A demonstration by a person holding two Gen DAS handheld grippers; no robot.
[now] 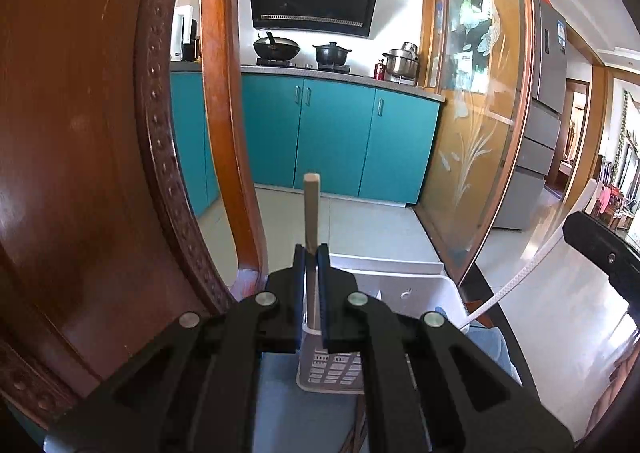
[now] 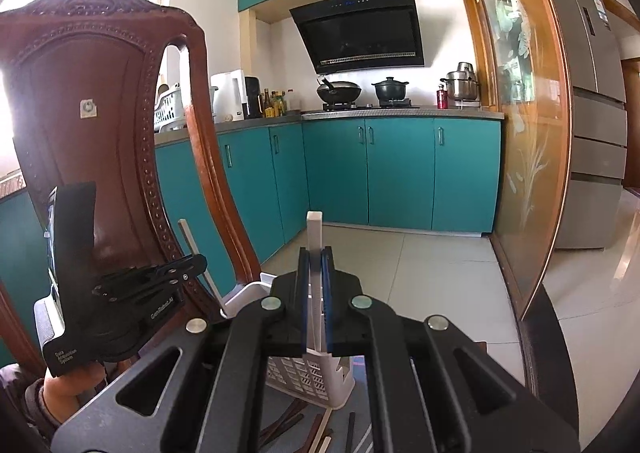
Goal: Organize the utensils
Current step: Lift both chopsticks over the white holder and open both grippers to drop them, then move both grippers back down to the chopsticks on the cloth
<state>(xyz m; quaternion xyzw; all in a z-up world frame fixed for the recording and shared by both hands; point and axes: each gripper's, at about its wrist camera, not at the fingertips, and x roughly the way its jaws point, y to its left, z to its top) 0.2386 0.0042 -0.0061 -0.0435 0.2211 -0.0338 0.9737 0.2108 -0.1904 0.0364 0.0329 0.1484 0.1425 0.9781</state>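
Observation:
My left gripper (image 1: 311,253) is shut on a beige wooden chopstick (image 1: 310,209) that points up, held over a white slotted utensil holder (image 1: 332,371). My right gripper (image 2: 315,257) is shut on a white chopstick (image 2: 315,237), also upright, above the same holder (image 2: 308,377). In the right wrist view the left gripper (image 2: 196,263) shows at the left with its chopstick (image 2: 191,243). The white chopstick also shows at the right of the left wrist view (image 1: 532,259). Several loose dark and light chopsticks (image 2: 316,433) lie on the table below the holder.
A carved brown wooden chair back (image 1: 100,133) stands close on the left, also in the right wrist view (image 2: 100,101). Beyond are teal kitchen cabinets (image 2: 400,169), a stove with pots, a glass sliding door (image 2: 520,133) and a grey fridge (image 2: 596,113).

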